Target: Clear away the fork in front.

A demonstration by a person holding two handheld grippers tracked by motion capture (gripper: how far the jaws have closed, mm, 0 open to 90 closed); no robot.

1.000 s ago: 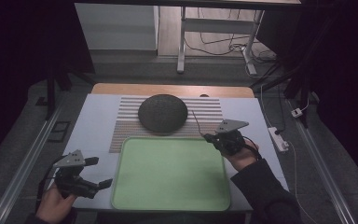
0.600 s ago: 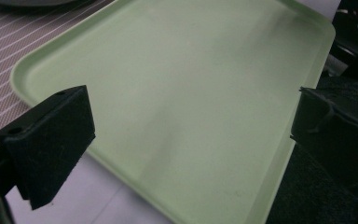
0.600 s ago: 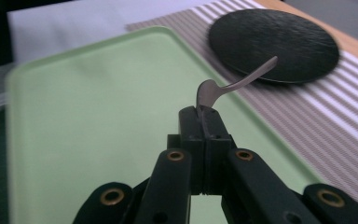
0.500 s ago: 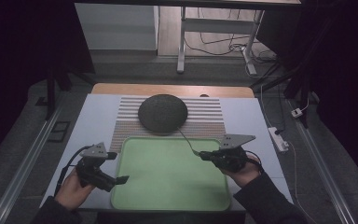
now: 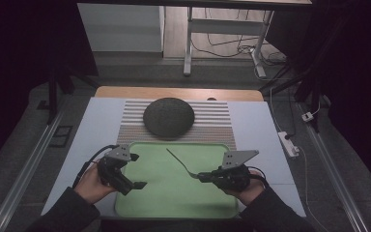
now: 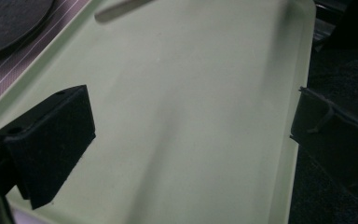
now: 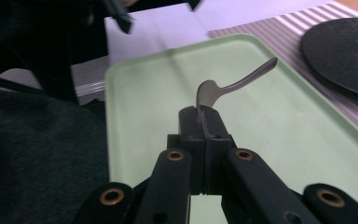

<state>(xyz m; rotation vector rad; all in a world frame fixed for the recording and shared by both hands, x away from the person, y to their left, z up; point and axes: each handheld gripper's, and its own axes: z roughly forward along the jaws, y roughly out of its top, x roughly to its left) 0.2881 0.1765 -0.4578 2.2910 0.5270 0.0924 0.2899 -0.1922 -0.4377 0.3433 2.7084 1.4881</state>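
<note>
Your right tool point(image 7: 204, 113) pinches a thin metal spoon point(image 7: 235, 86) by its bowl end, with the handle jutting beyond its tips over the green tray point(image 5: 174, 203). It looks light, stiff and slippery, so grip the flat neck. Your left tool point(image 5: 134, 170) is spread and empty.

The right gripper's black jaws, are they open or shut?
Shut. The right gripper has its black jaws pressed together on the bowl end of a grey metal spoon, held above the pale green plastic tray.

My count on the counter
I see one green tray point(image 5: 222, 205), one spoon point(image 5: 181, 162), one dark plate point(image 5: 168, 117), one striped mat point(image 5: 217, 126).
</note>
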